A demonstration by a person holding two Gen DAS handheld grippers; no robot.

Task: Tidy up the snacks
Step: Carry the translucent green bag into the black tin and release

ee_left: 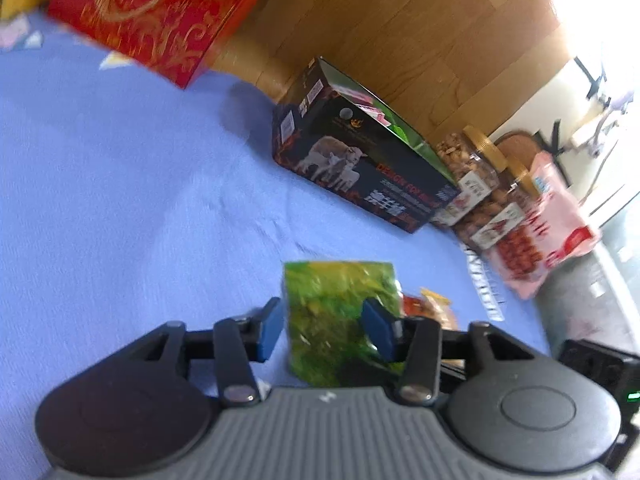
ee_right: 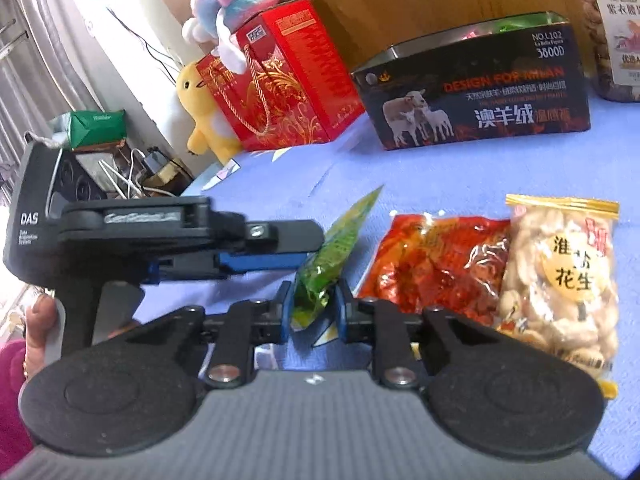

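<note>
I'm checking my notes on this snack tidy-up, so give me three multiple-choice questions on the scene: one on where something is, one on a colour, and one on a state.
1. In the right wrist view, where does the peanut bag lie relative to the red snack packet?
A to its right
B to its left
C on top of it

2. What colour is the plush toy beside the red gift bag?
A green
B yellow
C black

3. What is the right claw doing?
A open, empty
B shut on the peanut bag
C shut on the green packet

Answers:
1 A, the bags lie side by side.
2 B, its body is yellow.
3 C, the pads pinch the packet's lower end.
</note>
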